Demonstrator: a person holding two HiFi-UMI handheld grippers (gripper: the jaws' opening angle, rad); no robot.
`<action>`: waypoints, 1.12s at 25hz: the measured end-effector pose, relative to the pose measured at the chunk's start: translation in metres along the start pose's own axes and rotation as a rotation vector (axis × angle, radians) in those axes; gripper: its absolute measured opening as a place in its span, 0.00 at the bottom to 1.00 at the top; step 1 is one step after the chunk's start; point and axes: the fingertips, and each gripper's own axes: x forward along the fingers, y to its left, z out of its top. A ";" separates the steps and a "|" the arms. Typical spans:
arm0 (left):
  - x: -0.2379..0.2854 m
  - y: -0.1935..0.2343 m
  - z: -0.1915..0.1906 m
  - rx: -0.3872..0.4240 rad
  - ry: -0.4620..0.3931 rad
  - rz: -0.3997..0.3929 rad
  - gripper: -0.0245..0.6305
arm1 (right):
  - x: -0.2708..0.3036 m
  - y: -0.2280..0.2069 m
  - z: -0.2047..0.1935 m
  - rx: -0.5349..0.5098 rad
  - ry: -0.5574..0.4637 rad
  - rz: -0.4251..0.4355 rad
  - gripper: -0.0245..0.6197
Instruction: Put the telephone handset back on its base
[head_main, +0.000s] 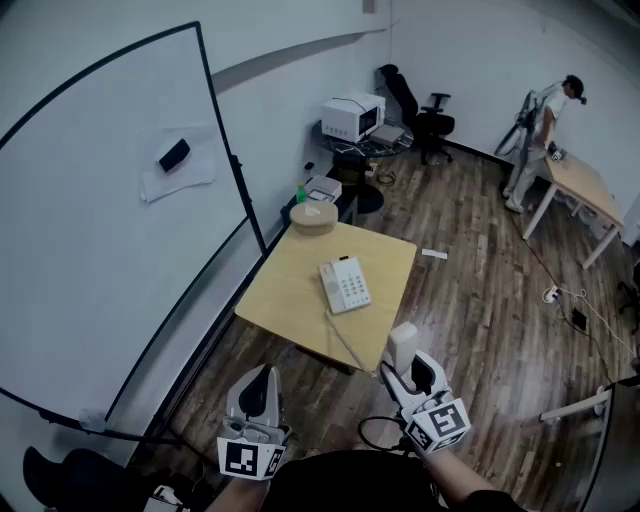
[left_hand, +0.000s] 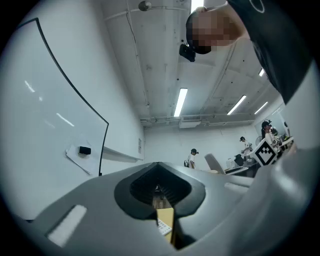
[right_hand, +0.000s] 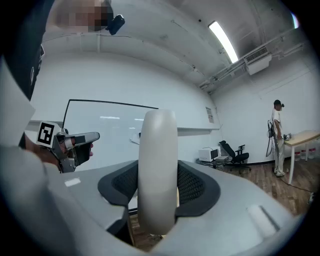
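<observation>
1. While the right claw (head_main: 408, 372) pinches the one telephone handset (right_hand: 157, 170), a smooth, cream, rounded bar standing upright, the handset hangs just off the near right corner of the bench (head_main: 285, 300), apart from its base.
2. One flat white base (head_main: 345, 284) with a keypad lies mid-bench on the square, pale wooden top; one thin cord (head_main: 347, 338) runs from it toward the handset.
3. The left claw (head_main: 260, 382), the second of two, is near left, jaws pressed together on nothing.
4. One round, tan, drum-shaped box (head_main: 313, 217) sits at the far edge; its contents are hidden.
5. One whiteboard (head_main: 90, 250) at left bears one black eraser (head_main: 174, 154).
</observation>
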 end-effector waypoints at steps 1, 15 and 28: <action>0.000 0.002 -0.001 -0.002 0.000 -0.002 0.04 | 0.002 0.001 -0.001 -0.001 0.004 -0.001 0.38; 0.004 -0.001 0.000 0.012 -0.004 0.001 0.04 | 0.005 -0.004 -0.009 0.027 0.013 -0.017 0.38; 0.007 -0.009 -0.011 0.065 0.005 0.062 0.04 | 0.017 -0.012 -0.019 0.027 -0.027 0.057 0.38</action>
